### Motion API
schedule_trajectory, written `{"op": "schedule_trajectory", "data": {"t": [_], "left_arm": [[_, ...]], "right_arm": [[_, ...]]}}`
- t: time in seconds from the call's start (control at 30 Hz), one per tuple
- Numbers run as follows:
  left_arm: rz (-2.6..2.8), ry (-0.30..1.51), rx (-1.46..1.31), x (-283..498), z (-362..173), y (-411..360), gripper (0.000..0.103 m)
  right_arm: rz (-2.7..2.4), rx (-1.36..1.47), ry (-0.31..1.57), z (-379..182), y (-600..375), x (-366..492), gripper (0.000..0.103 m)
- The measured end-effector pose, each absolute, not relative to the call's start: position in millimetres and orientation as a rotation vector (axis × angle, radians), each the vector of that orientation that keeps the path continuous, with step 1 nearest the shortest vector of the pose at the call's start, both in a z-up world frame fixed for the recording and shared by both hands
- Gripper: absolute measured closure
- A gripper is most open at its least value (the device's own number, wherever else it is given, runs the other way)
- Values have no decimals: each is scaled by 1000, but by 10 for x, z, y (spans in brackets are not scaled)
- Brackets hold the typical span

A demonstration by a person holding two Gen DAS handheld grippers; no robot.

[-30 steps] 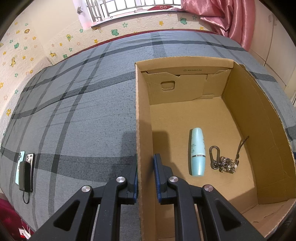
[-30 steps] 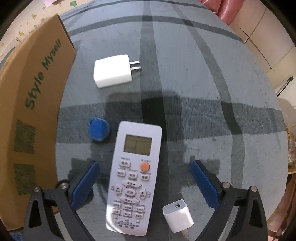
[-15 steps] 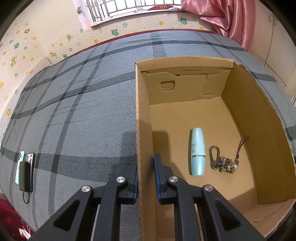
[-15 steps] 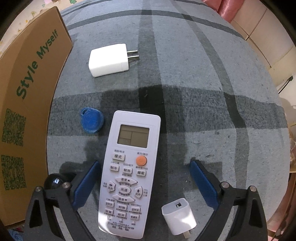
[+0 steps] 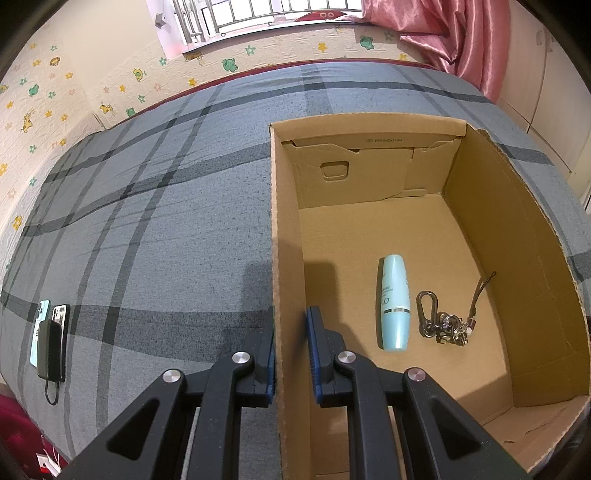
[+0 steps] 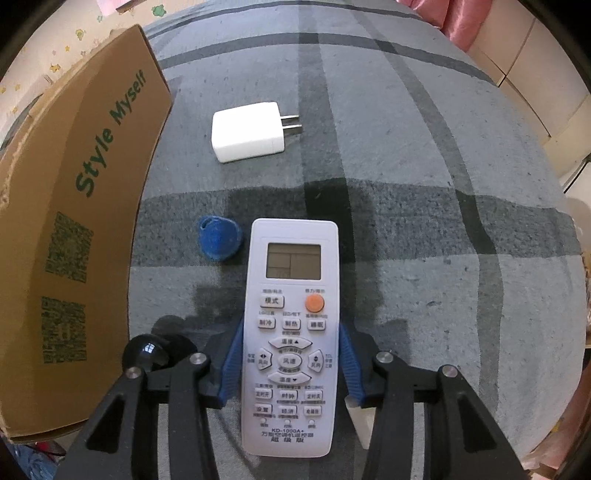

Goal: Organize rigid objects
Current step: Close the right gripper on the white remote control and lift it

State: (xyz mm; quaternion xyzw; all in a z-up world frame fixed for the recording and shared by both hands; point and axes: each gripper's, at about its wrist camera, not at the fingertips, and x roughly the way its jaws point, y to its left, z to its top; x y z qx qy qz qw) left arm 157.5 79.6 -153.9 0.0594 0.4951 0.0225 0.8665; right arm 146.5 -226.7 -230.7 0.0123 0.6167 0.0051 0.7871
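Only the right wrist view is showing the right gripper (image 6: 290,365) closing around the air-conditioner remote (image 6: 290,332) lying on the plaid bedspread (image 6: 424,221), pads at its sides. The left gripper (image 5: 291,354) is clamping the cardboard box (image 5: 275,240) wall; farther inside are lying a turquoise bottle (image 5: 394,302) and a keychain (image 5: 443,321).

Both views are evenly and fairly brightly lit, sharp at the centre. Daylight enters through the barred window (image 5: 266,14) above the bed's far edge. The cardboard box (image 5: 517,236) casts a soft shadow over its own near floor. Shadows on the bed (image 6: 406,184) are soft and dark beside the white remote (image 6: 291,332). A small glint sits on a black ball (image 6: 144,352). Fisheye distortion bends the bedspread's stripes, and black vignetting fills every corner.
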Motion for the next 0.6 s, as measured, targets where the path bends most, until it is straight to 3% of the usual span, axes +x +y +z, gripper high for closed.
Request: {"op": "schedule_trajectory", "data": {"t": [0.6], "left_arm": [[46, 1038, 124, 1577, -1538, 803, 88]], "right_arm": [[24, 32, 1267, -1921, -2299, 1453, 54]]}}
